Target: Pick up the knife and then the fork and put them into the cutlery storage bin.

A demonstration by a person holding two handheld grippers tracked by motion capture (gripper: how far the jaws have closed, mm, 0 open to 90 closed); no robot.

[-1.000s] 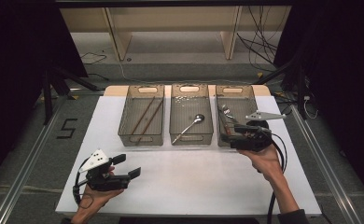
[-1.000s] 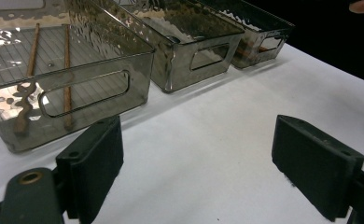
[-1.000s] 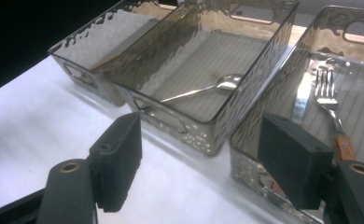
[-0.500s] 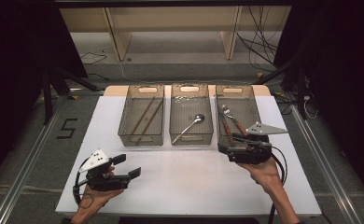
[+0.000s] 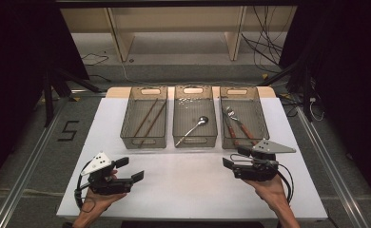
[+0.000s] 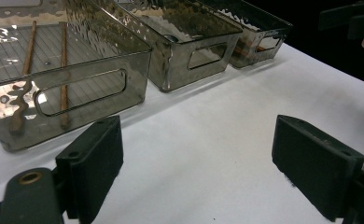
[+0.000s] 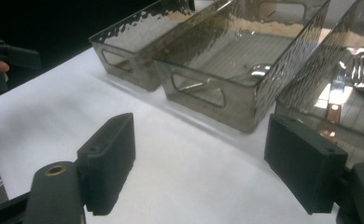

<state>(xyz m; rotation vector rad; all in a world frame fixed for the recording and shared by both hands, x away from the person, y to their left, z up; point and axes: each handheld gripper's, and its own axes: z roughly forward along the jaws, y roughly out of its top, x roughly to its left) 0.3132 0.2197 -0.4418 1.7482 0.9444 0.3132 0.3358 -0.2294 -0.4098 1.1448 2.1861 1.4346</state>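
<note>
My right claw (image 5: pixel 232 159) has just been opening, now wide and empty, fork (image 5: pixel 233 119) binned just ahead. Left claw (image 5: pixel 130 170) wide, idle. Sorting looks done; next: park.

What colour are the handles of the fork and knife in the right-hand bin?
Reddish-brown; the fork and knife handles show best in the high view.

The left tongs (image 6: pixel 196 168) are standing wide open over the white table (image 6: pixel 227 126), their two black jaws rising from the bottom edge with nothing between them. Three smoky transparent bins are sitting in a row just beyond: the nearest bin (image 6: pixel 73 88) is holding two brown chopsticks (image 6: pixel 64 70), the middle bin (image 6: pixel 194 51) and the far bin (image 6: pixel 259 35) are lying beside it. The other tongs (image 6: pixel 353 21) are showing dark at the upper right corner.
</note>
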